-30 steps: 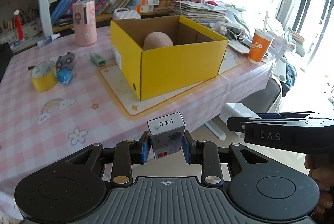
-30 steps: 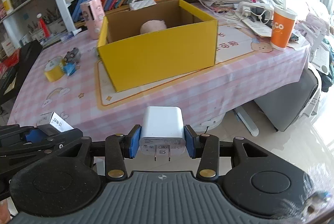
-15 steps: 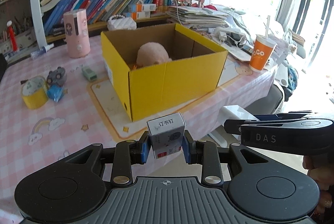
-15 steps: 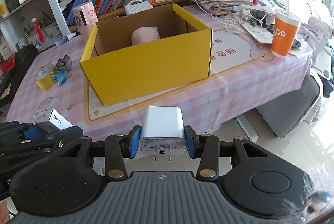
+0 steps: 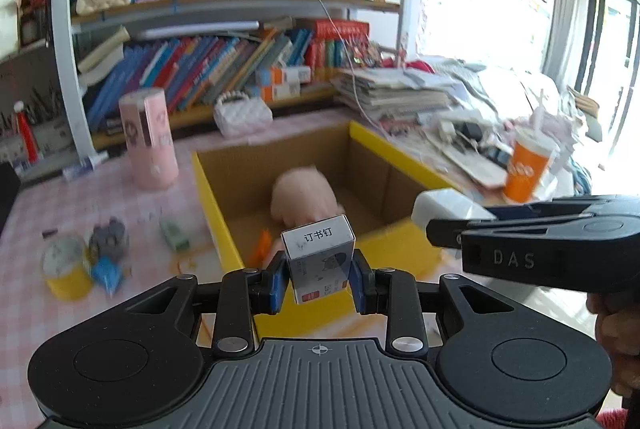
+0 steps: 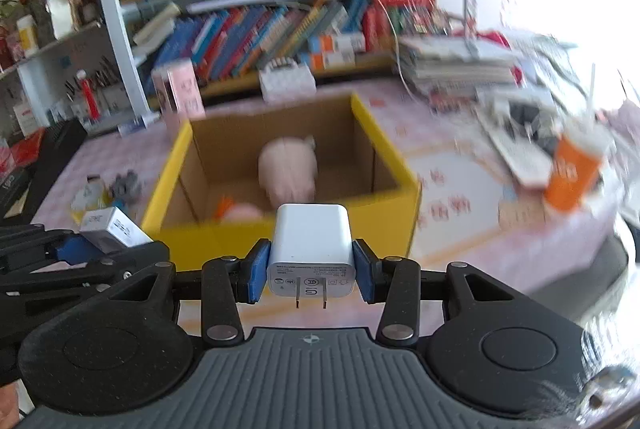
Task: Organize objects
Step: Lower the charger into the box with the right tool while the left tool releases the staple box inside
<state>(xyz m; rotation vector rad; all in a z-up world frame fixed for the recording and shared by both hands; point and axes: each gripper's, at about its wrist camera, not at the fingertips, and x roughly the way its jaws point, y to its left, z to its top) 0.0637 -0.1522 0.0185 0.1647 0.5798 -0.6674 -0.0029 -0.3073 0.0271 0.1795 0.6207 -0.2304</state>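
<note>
My left gripper (image 5: 319, 275) is clamped on a small staple box (image 5: 319, 256), which stands upright with its long axis vertical and its printed top tilted toward the camera. My right gripper (image 6: 311, 272) grips a white charger (image 6: 311, 247) (its two prongs point back at me). Both hang before the open yellow box (image 6: 288, 229), where a pink soft toy (image 6: 289, 171) lies.

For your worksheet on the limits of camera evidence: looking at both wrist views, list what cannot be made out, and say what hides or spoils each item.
- Yellow box floor, right wrist view: near wall and charger hide part of it.
- Orange item in the box, left wrist view: blurred, partly behind the staple box.
- Small items by the tape roll: motion blur, unidentifiable.
- Orange cup lettering: smeared.
</note>
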